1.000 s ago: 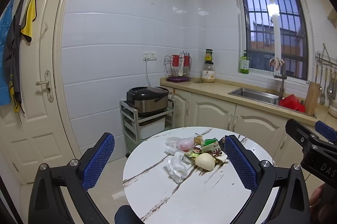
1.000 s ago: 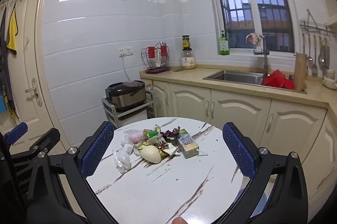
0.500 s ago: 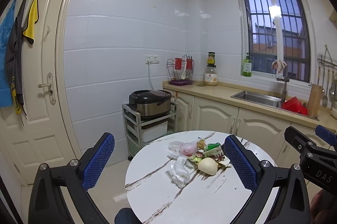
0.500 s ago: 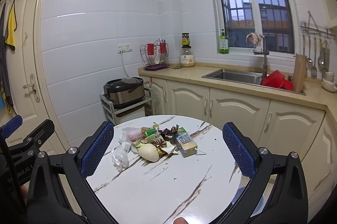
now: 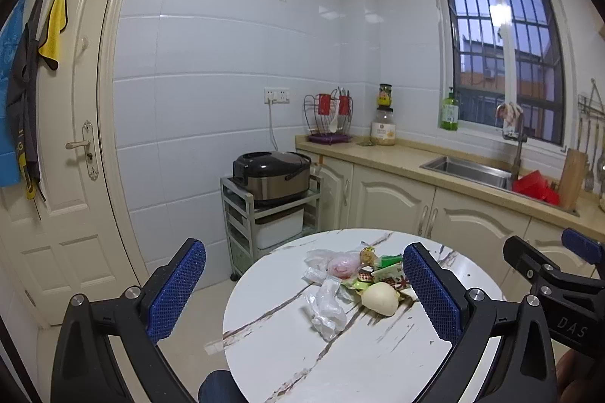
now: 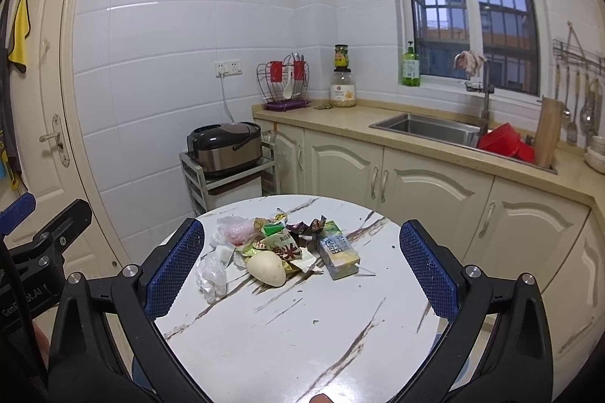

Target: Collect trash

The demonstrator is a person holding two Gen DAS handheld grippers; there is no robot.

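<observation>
The left gripper (image 5: pixel 304 289) is spread wide and empty above the round table (image 6: pixel 287 338). The trash pile (image 6: pixel 280 244) lies at the table's far centre; its milk carton (image 6: pixel 337 249) has its long axis running near to far. The right gripper (image 6: pixel 302 265) is likewise wide and empty.

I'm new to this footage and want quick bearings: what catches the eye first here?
A heap of trash sits in the middle of the round marble table: wrappers, a pale bun, a small carton and crumpled clear plastic. Both grippers, left gripper and right gripper, hang open above the table's near edge, holding nothing.
</observation>
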